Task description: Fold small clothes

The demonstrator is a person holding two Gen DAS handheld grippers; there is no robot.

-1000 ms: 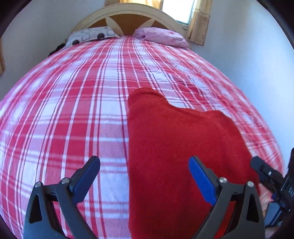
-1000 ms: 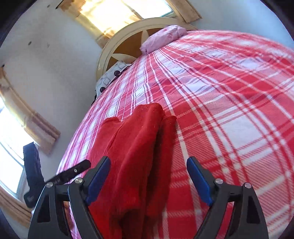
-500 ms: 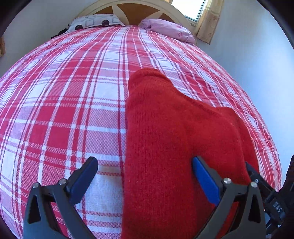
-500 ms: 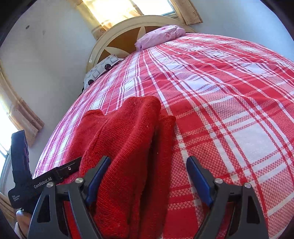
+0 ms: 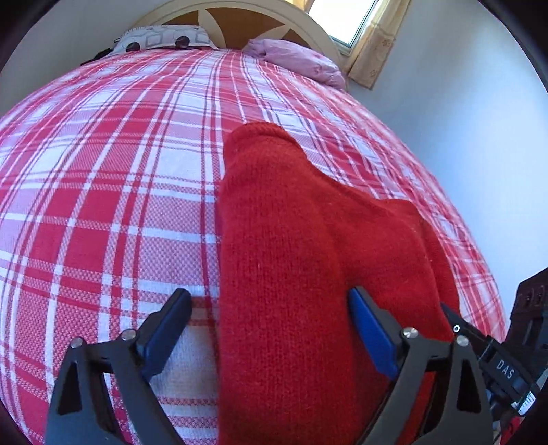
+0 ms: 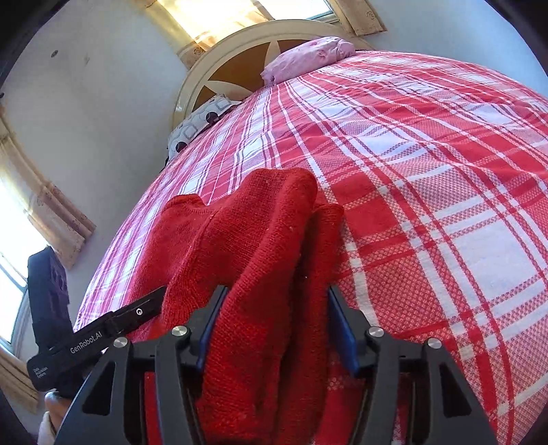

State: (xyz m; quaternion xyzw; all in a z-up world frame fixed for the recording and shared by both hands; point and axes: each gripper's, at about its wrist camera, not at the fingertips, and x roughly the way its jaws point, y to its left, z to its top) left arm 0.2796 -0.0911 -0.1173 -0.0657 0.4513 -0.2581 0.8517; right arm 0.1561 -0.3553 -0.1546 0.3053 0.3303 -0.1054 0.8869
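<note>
A red knitted garment (image 5: 291, 274) lies folded lengthwise on the red-and-white plaid bedspread (image 5: 102, 191), near the bed's edge, its narrow end pointing toward the pillows. The right gripper (image 6: 277, 315) has its blue pads drawn in against a raised fold of the knit, pinching it from both sides. The left gripper (image 5: 270, 308) is spread wide: its left finger (image 5: 167, 325) rests over bare bedspread, and its right finger (image 5: 370, 328) presses against the garment.

Lighting: bright daylight from windows (image 6: 219, 17) ahead of the grippers, glare blown out. Focus sharp throughout. Heavy fisheye bulge; black vignette at the corners.
</note>
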